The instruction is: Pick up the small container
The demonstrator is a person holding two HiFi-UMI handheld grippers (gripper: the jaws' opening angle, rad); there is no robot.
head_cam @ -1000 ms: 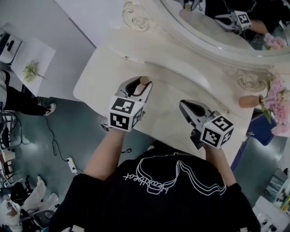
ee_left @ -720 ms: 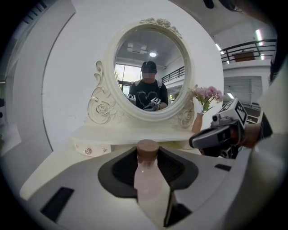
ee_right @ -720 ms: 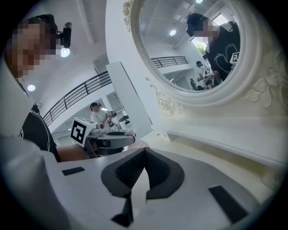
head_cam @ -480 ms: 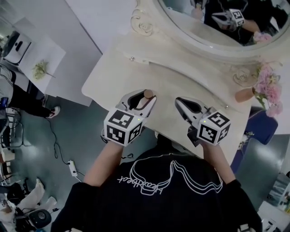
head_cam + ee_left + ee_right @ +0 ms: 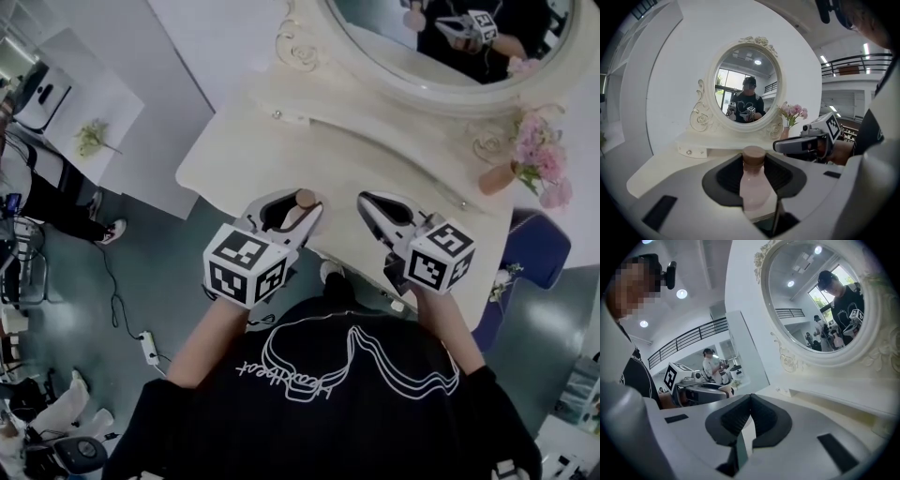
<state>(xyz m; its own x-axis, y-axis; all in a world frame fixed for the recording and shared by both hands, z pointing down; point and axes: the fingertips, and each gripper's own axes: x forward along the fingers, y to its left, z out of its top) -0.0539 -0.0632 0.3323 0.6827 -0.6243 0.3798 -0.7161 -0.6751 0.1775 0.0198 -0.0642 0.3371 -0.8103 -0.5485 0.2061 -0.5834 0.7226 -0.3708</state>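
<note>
So the small container (image 5: 754,183), a pale pink bottle with a brown cap (image 5: 753,155), sits upright between the jaws of the left gripper (image 5: 292,206). The pads are clamped on its body and the cap pokes out past the tips. Gripping it low on the body looks deliberate: that's the widest, straightest part, so the bottle stays vertical instead of pivoting. It's over the front part of the dressing table (image 5: 246,141). Whether its base is clear of the top can't be seen, but it looks lifted, so the pick-up seems pretty much done.

The right gripper (image 5: 379,208) has its jaws together on nothing and hangs just beside the left one near the table's front edge. It's probably just parked out of the way, since one gripper is plenty for this.

Compared with a second ago, the grip hasn't changed, but both grippers have come back toward the person and closer together. The mirror (image 5: 441,52) and the flowers (image 5: 536,155) sit a bit differently in the head view, though that's mostly the head camera moving.
</note>
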